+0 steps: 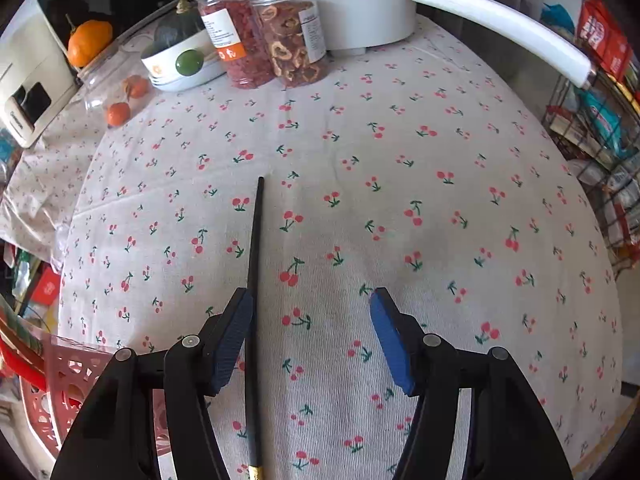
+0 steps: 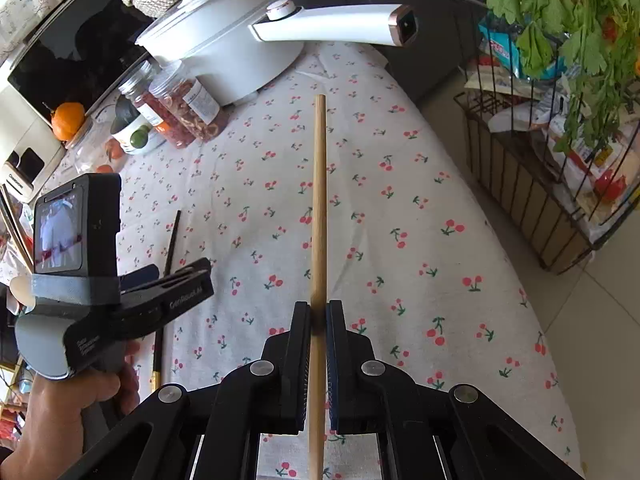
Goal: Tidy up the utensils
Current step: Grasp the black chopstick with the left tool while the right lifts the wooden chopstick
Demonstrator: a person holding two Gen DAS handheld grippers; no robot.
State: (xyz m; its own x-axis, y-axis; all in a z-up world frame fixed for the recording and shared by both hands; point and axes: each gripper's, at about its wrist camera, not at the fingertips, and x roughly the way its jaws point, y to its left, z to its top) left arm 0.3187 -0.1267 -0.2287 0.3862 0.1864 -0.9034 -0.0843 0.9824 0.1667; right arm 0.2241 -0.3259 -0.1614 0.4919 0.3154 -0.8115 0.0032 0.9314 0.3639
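Note:
A black chopstick (image 1: 255, 276) with a gold end lies on the cherry-print tablecloth (image 1: 400, 200), pointing away from me. My left gripper (image 1: 312, 304) is open above it, and the chopstick runs just inside the left finger. The chopstick also shows in the right wrist view (image 2: 173, 242) beside the left gripper (image 2: 172, 276). My right gripper (image 2: 319, 308) is shut on a wooden chopstick (image 2: 319, 200) and holds it above the cloth, pointing forward.
At the table's back stand two clear jars of dried fruit (image 1: 260, 36), a white pot with a long handle (image 1: 492, 20), a bowl with fruit (image 1: 180, 60) and oranges (image 1: 89, 42). A red basket (image 1: 60, 384) sits at the near left. A wire rack (image 2: 560, 184) stands right of the table.

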